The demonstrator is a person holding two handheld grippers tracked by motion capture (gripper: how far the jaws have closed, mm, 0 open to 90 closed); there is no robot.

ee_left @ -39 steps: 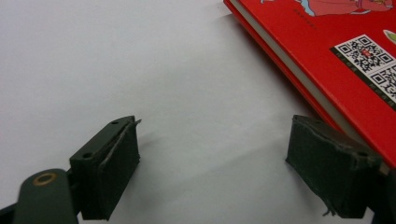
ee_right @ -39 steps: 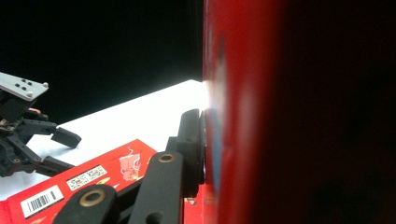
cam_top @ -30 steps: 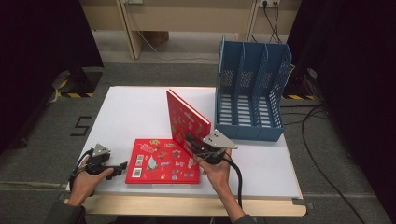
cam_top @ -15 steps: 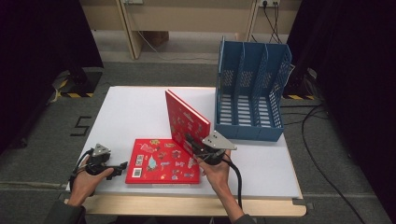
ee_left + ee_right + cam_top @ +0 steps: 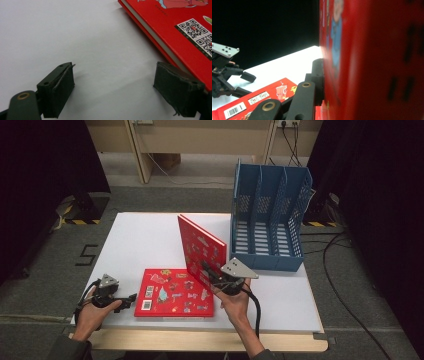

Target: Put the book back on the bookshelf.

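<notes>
My right gripper (image 5: 211,271) is shut on the lower edge of a red picture book (image 5: 200,246) that stands upright and tilted near the middle of the white table (image 5: 140,237). In the right gripper view one pad (image 5: 318,75) presses flat on the book's cover (image 5: 374,62); the other jaw is hidden behind it. A second red book (image 5: 172,292) lies flat on the table, just left of that hand. My left gripper (image 5: 130,298) rests low on the table by this book's left edge. Its jaws stand open (image 5: 122,87), with bare table between them and the book's corner (image 5: 180,30) beside the right jaw.
A blue slotted file rack (image 5: 270,215) stands upright at the back right of the table, just behind the raised book. Cables trail on the grey floor to the right. The person's hands come in over the wooden front edge (image 5: 200,340).
</notes>
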